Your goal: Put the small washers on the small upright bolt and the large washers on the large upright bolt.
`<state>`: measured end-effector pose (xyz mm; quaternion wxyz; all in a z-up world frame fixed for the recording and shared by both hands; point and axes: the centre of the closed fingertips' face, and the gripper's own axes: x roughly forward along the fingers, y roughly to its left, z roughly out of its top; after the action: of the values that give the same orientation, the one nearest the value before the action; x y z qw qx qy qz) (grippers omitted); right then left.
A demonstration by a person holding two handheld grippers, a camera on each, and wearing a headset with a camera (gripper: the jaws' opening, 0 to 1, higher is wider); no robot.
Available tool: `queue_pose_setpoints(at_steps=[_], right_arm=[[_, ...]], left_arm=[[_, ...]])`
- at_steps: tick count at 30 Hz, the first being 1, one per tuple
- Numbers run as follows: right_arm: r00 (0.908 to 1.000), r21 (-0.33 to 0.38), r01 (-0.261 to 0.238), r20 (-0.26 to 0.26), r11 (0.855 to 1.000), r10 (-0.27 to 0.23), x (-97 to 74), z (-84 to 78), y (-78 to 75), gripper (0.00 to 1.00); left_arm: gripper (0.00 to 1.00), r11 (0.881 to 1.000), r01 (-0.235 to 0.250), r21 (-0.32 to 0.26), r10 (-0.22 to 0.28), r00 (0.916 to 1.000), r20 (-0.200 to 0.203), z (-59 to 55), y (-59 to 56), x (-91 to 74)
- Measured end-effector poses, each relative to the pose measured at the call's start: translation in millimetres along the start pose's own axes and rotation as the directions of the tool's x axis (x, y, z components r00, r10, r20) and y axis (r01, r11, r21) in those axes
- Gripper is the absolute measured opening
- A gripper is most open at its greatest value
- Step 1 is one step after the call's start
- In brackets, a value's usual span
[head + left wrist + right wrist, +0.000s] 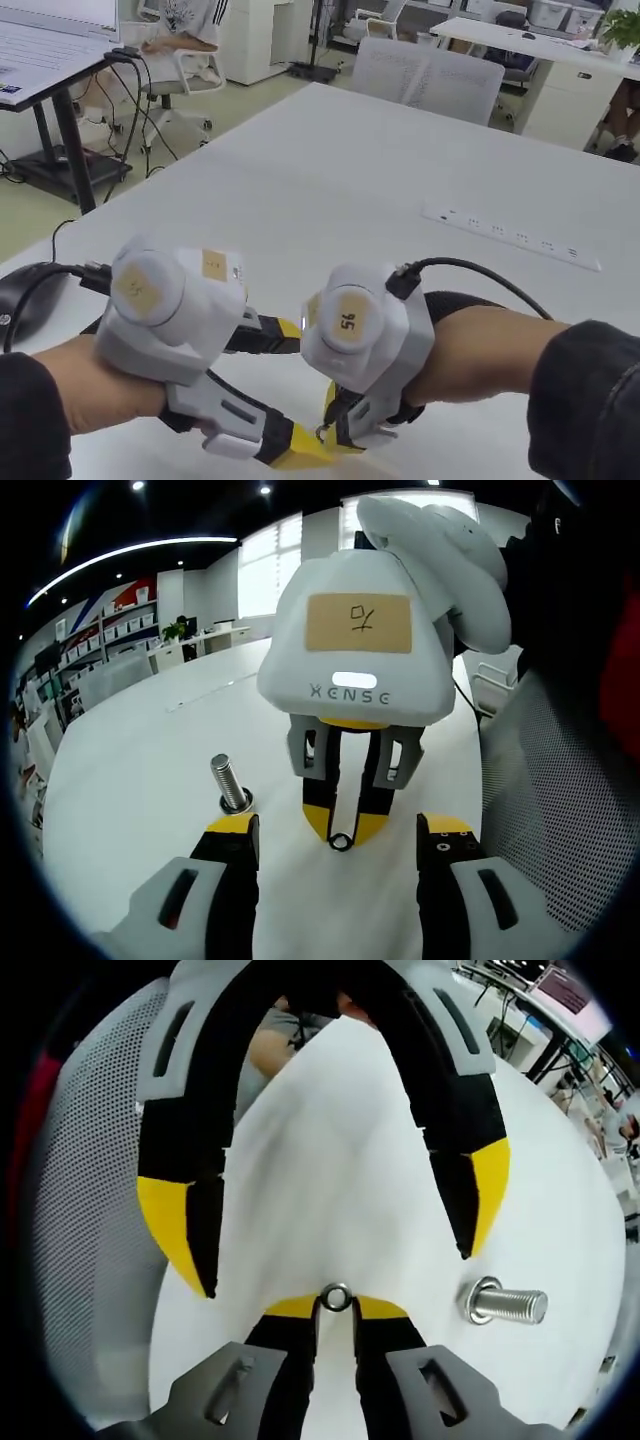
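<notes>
The small silver metal ring washer (337, 1297) is pinched by its rim at the very tips of the right tool (341, 825), whose jaws are nearly closed on it. This probably leaves the hole free to go over a bolt. The left tool (335, 1265) faces it tip to tip, jaws wide apart and holding nothing, perhaps ready to receive the washer.

One threaded steel bolt (229, 782) stands upright on the white desk (130, 810), just outside the left tool's left jaw. One ring (480, 1300) sits at its foot; washer or bolt head cannot be told.

Count:
- washers gripped: one
- bolts: one
- tools: two
</notes>
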<state>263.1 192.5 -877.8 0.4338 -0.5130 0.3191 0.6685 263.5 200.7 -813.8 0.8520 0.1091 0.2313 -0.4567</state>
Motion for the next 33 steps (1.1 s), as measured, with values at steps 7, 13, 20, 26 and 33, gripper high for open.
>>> queue_pose_setpoints(at_steps=[7,13,20,26,33], right_arm=[[0.9998,0.011,0.014,-0.013,1.000,-0.014,-1.2,-0.5,-0.9,0.16],[0.9997,0.042,0.014,-0.020,0.999,-0.013,-1.7,0.1,-2.5,0.16],[0.9994,0.044,0.019,-0.031,0.999,-0.017,-1.2,-0.9,-1.4,0.14],[0.9997,0.059,0.011,-0.024,0.998,-0.009,-0.9,-2.3,-1.8,0.14],[0.9997,0.064,0.009,-0.022,0.998,-0.007,-0.8,-2.6,-2.3,0.14]], left_arm=[[0.63,1.000,0.003,0.001,-0.003,1.0000,-0.002,0.3,-1.0,0.5],[0.63,1.000,0.002,0.000,-0.002,1.0000,0.001,0.7,0.4,0.2],[0.62,1.000,0.002,-0.001,-0.002,1.0000,0.001,0.7,1.7,0.5],[0.62,1.000,0.001,-0.002,-0.001,1.0000,0.003,1.0,2.5,0.4],[0.63,1.000,0.000,-0.002,0.000,1.0000,0.004,1.2,3.6,0.1]])
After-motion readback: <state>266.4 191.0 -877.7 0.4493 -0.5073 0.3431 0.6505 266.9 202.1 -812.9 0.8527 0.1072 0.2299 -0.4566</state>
